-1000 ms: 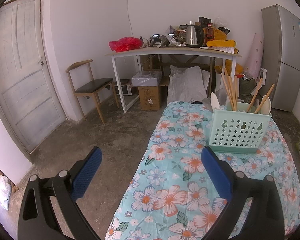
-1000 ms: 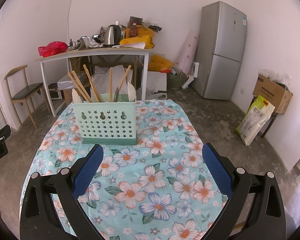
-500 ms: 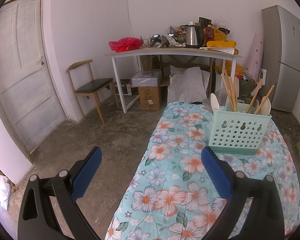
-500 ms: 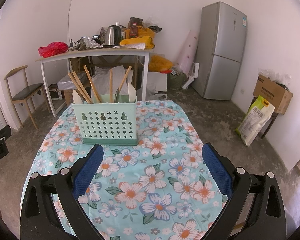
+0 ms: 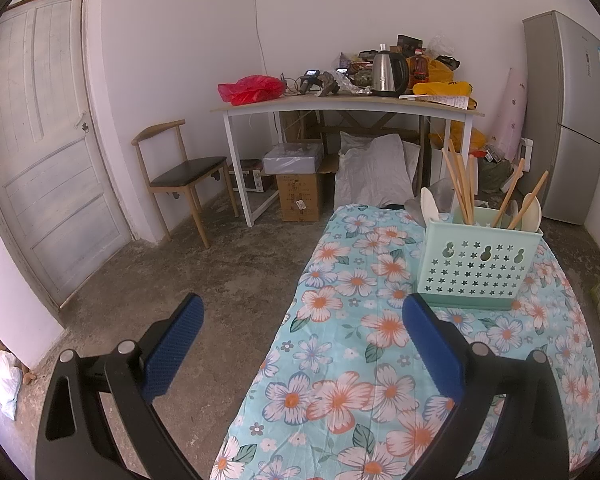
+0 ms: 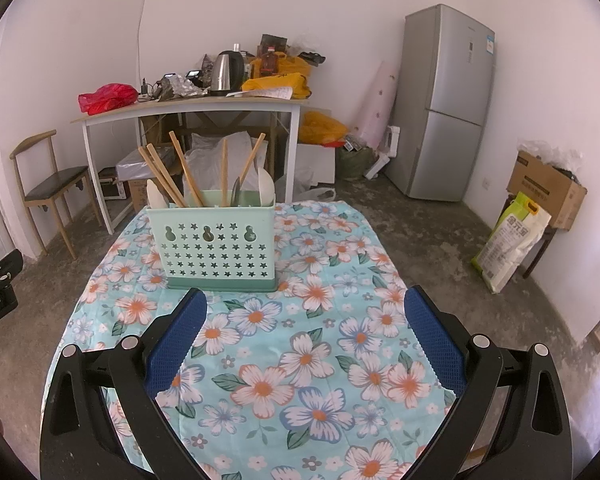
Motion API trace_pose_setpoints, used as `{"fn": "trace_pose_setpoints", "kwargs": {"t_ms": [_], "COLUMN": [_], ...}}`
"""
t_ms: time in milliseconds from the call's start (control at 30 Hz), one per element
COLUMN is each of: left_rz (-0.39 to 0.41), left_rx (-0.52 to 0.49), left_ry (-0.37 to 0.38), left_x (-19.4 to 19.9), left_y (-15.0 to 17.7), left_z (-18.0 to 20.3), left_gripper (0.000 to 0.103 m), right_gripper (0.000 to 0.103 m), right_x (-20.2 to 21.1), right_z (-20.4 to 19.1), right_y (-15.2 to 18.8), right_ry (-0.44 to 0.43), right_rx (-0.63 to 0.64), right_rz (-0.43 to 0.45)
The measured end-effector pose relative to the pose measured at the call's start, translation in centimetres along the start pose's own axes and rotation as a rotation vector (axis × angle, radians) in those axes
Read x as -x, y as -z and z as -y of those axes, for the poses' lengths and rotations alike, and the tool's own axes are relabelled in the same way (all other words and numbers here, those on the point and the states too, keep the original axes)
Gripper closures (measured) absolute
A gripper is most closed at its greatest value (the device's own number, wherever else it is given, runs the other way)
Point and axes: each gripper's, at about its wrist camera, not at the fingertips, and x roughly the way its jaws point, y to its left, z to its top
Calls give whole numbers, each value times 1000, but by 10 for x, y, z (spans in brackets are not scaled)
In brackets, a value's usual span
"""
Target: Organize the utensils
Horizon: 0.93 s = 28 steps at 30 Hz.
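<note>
A mint green utensil holder (image 6: 214,244) with star holes stands on the floral tablecloth (image 6: 300,340). It holds wooden chopsticks (image 6: 164,174), white spoons (image 6: 267,187) and a dark utensil. It also shows in the left wrist view (image 5: 476,264) at the right. My right gripper (image 6: 302,336) is open and empty, above the cloth in front of the holder. My left gripper (image 5: 300,344) is open and empty, over the table's left edge, left of the holder. No loose utensils lie on the cloth.
A white desk (image 6: 188,110) piled with a kettle, a red bag and clutter stands behind the table. A wooden chair (image 5: 180,176) and a door (image 5: 40,140) are at the left. A fridge (image 6: 444,100), a box and a sack are at the right.
</note>
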Motion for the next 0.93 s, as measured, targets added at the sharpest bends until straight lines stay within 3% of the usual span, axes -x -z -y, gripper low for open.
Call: {"fn": "trace_pose_setpoints", "kwargs": {"t_ms": [933], "left_rz": [-6], "left_rx": [3], "left_ry": [2], "left_x": [0], "left_y": [0], "left_z": [-1], "left_gripper": [6], "right_gripper": [8], "right_x": [0], "right_z": [0], "right_y": [1], "right_ry": [-1], "right_rx": [-1], "right_rz": [0]}}
